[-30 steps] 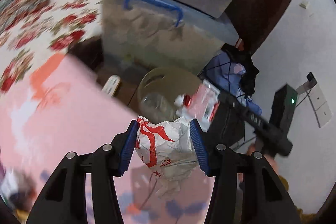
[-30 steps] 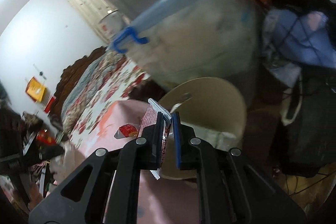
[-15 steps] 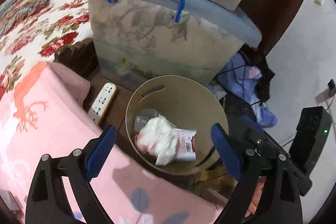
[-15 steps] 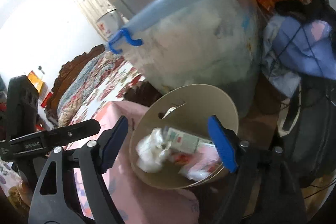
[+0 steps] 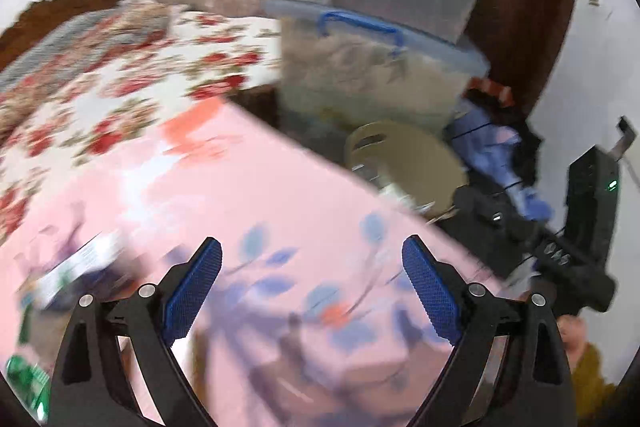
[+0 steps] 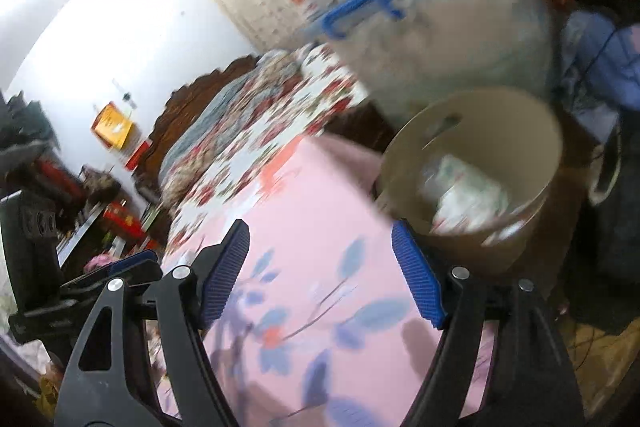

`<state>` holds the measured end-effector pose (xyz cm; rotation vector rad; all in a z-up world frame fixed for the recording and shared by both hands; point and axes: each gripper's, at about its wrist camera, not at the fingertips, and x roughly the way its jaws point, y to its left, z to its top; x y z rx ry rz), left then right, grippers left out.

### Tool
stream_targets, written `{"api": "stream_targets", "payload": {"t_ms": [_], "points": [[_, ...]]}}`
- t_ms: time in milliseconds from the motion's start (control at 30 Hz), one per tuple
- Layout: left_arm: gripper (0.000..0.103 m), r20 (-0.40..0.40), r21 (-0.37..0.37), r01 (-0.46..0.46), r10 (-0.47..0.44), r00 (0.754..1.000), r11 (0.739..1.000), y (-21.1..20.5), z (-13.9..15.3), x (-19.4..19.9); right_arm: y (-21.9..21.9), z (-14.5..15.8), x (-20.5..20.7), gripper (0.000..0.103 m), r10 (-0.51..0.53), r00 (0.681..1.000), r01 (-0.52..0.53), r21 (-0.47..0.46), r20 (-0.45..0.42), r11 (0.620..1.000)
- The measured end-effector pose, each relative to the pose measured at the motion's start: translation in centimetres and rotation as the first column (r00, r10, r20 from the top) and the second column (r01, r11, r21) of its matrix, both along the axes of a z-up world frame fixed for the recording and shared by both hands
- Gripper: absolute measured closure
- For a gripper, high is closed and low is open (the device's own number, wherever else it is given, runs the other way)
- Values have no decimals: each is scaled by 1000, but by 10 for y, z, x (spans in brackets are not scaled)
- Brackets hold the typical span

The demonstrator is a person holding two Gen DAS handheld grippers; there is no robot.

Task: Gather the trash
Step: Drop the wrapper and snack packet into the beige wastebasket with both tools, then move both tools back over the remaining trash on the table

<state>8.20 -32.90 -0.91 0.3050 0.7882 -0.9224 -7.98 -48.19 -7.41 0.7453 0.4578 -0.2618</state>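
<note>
While my left gripper [image 5: 312,289] and right gripper [image 6: 320,271] gape empty over the pink blanket [image 6: 320,211], the trash [image 6: 468,195] sits in the bin [image 6: 516,115] ahead.

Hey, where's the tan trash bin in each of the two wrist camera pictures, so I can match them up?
Left wrist: the bin sits right of centre, beyond the far edge of the pink cover, partly hidden by it.
Right wrist: the bin is at right, mid-height, with white trash inside.
Shared landmark: the storage box with a blue handle stands just behind the bin in both.
</note>
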Motion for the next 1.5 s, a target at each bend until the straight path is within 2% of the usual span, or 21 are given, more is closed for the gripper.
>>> {"api": "stream_targets", "payload": {"t_ms": [167,367,700,1067,1267,1500], "points": [[15,36,16,-114,113,993,993,66,-6,-4,58,-2,4,29,57,998,-56,5,-13,998],[15,43,-9,-194,194,980,981,124,-4,-7,107,1,4,29,112,992,-112,-8,-52,994],[15,64,-29,-280,281,957,960,177,-5,-11,155,14,16,29,180,979,-186,-55,-92,981],[15,92,-17,-374,374,923,927,231,-14,-12,201,13,37,29,268,954,-280,-76,-136,957],[15,63,-9,-414,413,908,910,254,-23,-6,217,8,46,29,301,940,-316,-78,-164,946],[16,-20,-42,-456,455,890,889,296,-29,2,229,9,53,29,322,930,-343,-101,-178,934]]}}
